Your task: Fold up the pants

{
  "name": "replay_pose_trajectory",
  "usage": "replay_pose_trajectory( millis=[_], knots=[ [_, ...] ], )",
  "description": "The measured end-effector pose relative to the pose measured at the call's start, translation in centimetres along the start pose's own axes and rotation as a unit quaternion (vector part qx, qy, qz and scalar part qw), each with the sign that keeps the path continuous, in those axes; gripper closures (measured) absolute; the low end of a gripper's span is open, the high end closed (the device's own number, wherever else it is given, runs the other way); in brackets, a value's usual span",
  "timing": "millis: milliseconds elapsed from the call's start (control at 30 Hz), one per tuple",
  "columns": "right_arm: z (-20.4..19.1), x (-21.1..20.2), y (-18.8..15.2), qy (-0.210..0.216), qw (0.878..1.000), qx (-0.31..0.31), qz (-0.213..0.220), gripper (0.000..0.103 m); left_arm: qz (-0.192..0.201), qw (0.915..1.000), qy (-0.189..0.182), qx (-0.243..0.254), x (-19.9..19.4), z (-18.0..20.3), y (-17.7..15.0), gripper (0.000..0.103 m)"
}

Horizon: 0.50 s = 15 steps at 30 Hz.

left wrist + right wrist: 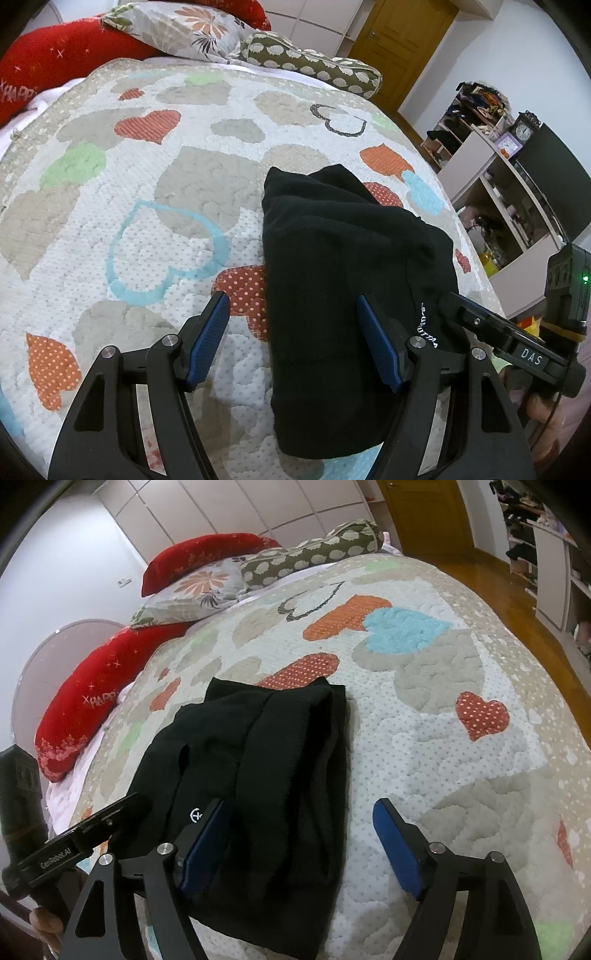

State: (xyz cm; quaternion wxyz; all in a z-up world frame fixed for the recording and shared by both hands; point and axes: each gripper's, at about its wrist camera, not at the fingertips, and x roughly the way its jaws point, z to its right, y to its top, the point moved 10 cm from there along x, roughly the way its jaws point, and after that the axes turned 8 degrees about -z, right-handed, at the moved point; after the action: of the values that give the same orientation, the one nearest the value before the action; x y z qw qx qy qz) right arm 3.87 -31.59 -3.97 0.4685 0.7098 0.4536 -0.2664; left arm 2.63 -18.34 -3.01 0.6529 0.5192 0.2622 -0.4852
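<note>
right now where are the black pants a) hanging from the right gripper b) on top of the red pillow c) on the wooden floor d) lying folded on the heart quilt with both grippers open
d: the black pants lie folded on the heart quilt, and the left gripper and right gripper both stand open, clamping nothing.

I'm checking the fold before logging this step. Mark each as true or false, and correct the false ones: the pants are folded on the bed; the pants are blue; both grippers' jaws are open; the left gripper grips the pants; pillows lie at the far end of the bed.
1. Pants lie folded on the bed quilt: true.
2. Pants are blue: false, black.
3. Both grippers have open jaws: true, left gripper and right gripper.
4. Left gripper grips the pants: false, its jaws stand apart.
5. Pillows lie at the far end: true.
</note>
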Motion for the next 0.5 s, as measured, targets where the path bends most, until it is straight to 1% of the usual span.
replay_pose_trajectory(
  millis=[133,167,200,233,333,500],
  knots=[
    [0.1,0.5,0.2,0.001,1.0,0.005,0.0,0.02,-0.009,0.9999,-0.012,-0.005,0.6,0.0,0.0,0.031],
    [0.1,0.5,0.2,0.004,1.0,0.009,0.001,0.02,-0.01,0.9998,-0.013,-0.006,0.7,0.0,0.0,0.029],
    [0.2,0.5,0.2,0.006,1.0,0.011,0.001,0.02,-0.011,0.9998,-0.012,-0.007,0.8,0.0,0.0,0.023],
    [0.2,0.6,0.3,0.007,1.0,0.011,0.0,0.019,-0.011,0.9999,-0.011,-0.007,0.9,0.0,-0.1,0.022],
    [0.2,0.6,0.3,0.005,1.0,0.01,0.0,0.019,-0.014,0.9997,-0.018,-0.008,1.3,0.0,0.0,0.022],
    [0.8,0.0,1.0,-0.001,1.0,0.016,0.014,0.018,-0.016,0.9996,-0.022,-0.006,1.5,0.1,0.1,0.021]
  ],
)
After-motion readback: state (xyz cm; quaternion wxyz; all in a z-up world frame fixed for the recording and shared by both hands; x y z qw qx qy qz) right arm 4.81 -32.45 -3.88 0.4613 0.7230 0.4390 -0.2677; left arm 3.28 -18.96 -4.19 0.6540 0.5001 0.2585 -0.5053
